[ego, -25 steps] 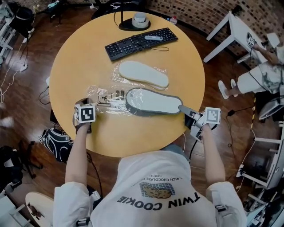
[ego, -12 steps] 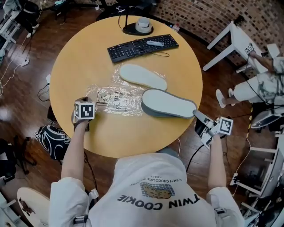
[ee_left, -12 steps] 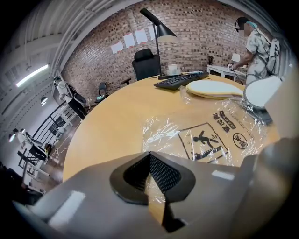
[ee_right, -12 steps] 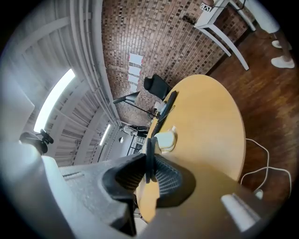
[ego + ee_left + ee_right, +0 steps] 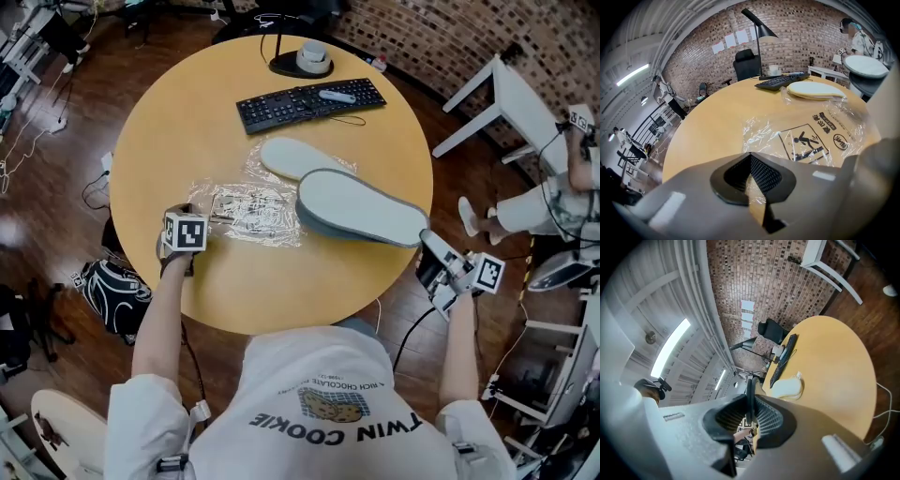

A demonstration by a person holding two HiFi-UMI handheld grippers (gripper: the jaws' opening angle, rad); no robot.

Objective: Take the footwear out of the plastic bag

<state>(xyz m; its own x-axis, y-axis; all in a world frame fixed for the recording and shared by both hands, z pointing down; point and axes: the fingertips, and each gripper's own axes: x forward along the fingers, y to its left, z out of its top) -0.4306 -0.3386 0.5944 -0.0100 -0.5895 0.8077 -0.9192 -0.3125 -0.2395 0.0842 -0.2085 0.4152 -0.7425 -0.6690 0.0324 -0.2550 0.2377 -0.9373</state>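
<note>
My right gripper point(image 5: 427, 242) is shut on the right end of a grey-edged slipper point(image 5: 361, 206) and holds it in the air above the table's right side, sole up and clear of the bag. In the right gripper view the slipper's thin edge point(image 5: 750, 397) is pinched between the jaws of the right gripper point(image 5: 751, 420). The clear plastic bag point(image 5: 248, 211) lies crumpled flat on the round table point(image 5: 281, 291). My left gripper point(image 5: 194, 220) is shut on the bag's left edge; in the left gripper view the left gripper point(image 5: 751, 173) clamps the bag point(image 5: 801, 136). A second, pale slipper point(image 5: 291, 155) lies beyond the bag.
A black keyboard point(image 5: 309, 98) and a lamp base point(image 5: 305, 58) sit at the table's far side. A white table point(image 5: 511, 98) and a seated person point(image 5: 553, 202) are off to the right. A bag point(image 5: 108, 291) lies on the floor at left.
The right gripper has drawn the grey-edged slipper rightward and upward, fully out of the bag. The bag has stayed on the table, and the left gripper has kept its place.
</note>
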